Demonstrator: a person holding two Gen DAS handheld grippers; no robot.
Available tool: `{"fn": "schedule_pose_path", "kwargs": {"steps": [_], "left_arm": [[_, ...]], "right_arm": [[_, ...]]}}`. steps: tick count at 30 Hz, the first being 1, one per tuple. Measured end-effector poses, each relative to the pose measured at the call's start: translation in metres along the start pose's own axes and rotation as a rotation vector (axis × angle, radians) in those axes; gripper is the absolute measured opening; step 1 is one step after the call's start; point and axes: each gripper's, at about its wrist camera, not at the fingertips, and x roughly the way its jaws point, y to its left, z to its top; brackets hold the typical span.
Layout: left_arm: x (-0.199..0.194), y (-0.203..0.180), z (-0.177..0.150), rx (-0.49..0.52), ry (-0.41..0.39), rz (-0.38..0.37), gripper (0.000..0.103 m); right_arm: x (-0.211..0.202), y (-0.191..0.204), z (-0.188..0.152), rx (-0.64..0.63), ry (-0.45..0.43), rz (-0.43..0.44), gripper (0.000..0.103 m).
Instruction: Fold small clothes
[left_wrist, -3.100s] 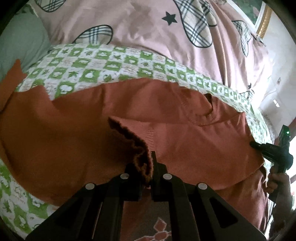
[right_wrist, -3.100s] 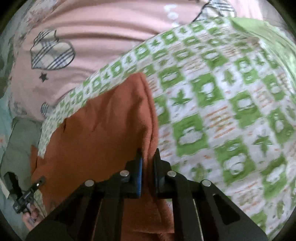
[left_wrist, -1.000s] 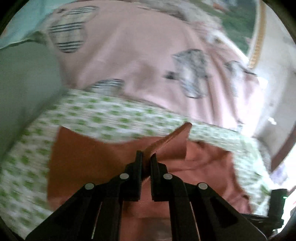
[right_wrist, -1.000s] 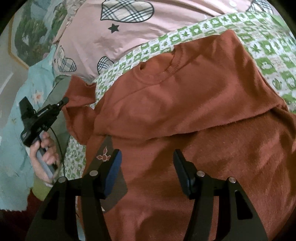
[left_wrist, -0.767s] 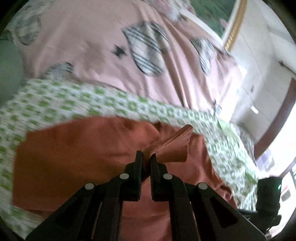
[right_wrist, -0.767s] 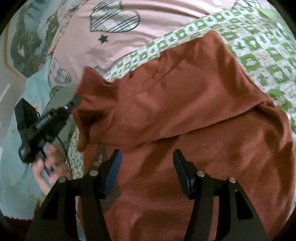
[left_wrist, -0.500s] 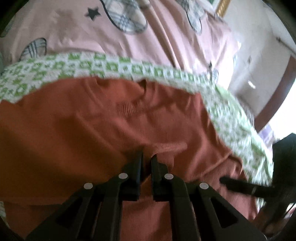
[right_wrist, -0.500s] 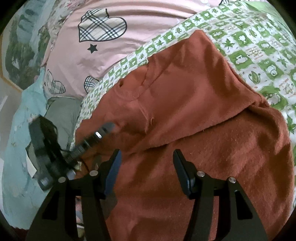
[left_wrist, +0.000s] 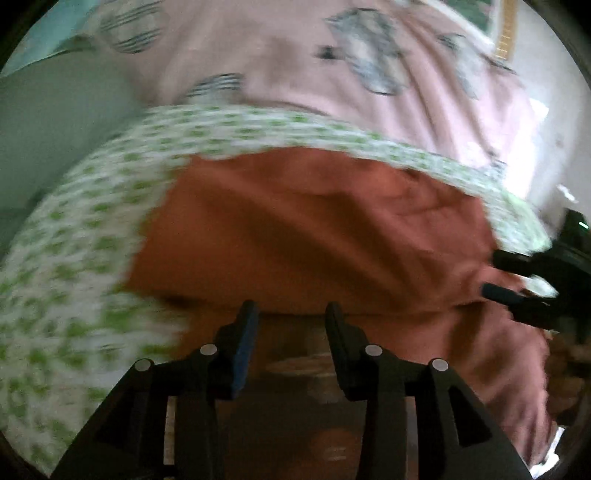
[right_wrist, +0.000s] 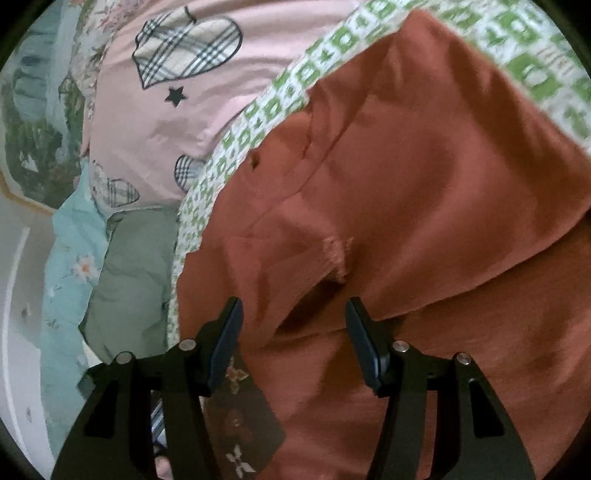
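A rust-orange sweater (left_wrist: 314, 236) lies on a green-and-white patterned cloth (left_wrist: 74, 236), both sleeves folded in across its body. My left gripper (left_wrist: 290, 317) is open and empty, just above the sweater's near fold. My right gripper (right_wrist: 293, 314) is open and empty over the sweater (right_wrist: 424, 206), whose folded-in sleeve cuff (right_wrist: 338, 254) lies just ahead of the fingers. The right gripper also shows at the right edge of the left wrist view (left_wrist: 517, 273). The left wrist view is motion-blurred.
A pink bedcover with plaid hearts (right_wrist: 177, 74) lies beyond the patterned cloth (right_wrist: 535, 70). A grey-green pillow (right_wrist: 133, 273) and a pale blue floral sheet (right_wrist: 70, 266) lie to the left. A dark brown patterned cloth (right_wrist: 240, 417) lies under my right gripper.
My left gripper carried the left sleeve over the sweater's body, laid it down and opened, then drew back. My right gripper stayed open above the sweater.
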Motion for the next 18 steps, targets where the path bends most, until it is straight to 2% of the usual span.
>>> {"fn": "schedule_pose_path", "kwargs": {"steps": [2, 5, 7, 8, 9, 11, 13, 16, 18], "left_arm": [[0.010, 0.027, 0.000, -0.070, 0.040, 0.037, 0.040], [0.021, 0.048, 0.003, -0.158, 0.071, 0.046, 0.040], [0.024, 0.054, 0.004, -0.187, 0.067, 0.053, 0.040], [0.026, 0.056, 0.006, -0.200, 0.069, 0.055, 0.040], [0.028, 0.057, 0.006, -0.206, 0.074, 0.053, 0.040], [0.034, 0.054, 0.010, -0.208, 0.074, 0.053, 0.040], [0.037, 0.050, 0.015, -0.201, 0.070, 0.052, 0.040], [0.042, 0.046, 0.023, -0.194, 0.056, 0.056, 0.039], [0.046, 0.041, 0.028, -0.180, 0.051, 0.038, 0.038]], "right_arm": [[0.011, 0.004, -0.002, 0.003, 0.021, 0.003, 0.059], [0.035, 0.002, 0.005, 0.031, 0.035, -0.020, 0.057], [0.044, -0.001, 0.012, 0.053, 0.022, -0.025, 0.035], [0.047, 0.000, 0.016, 0.046, 0.012, -0.031, 0.017], [0.049, 0.004, 0.022, 0.024, -0.004, -0.035, 0.008], [0.044, 0.016, 0.032, -0.019, -0.040, -0.025, 0.007], [0.022, 0.031, 0.043, -0.070, -0.117, 0.013, 0.007], [-0.036, 0.042, 0.051, -0.131, -0.311, 0.084, 0.007], [-0.064, 0.029, 0.053, -0.121, -0.400, 0.063, 0.007]]}}
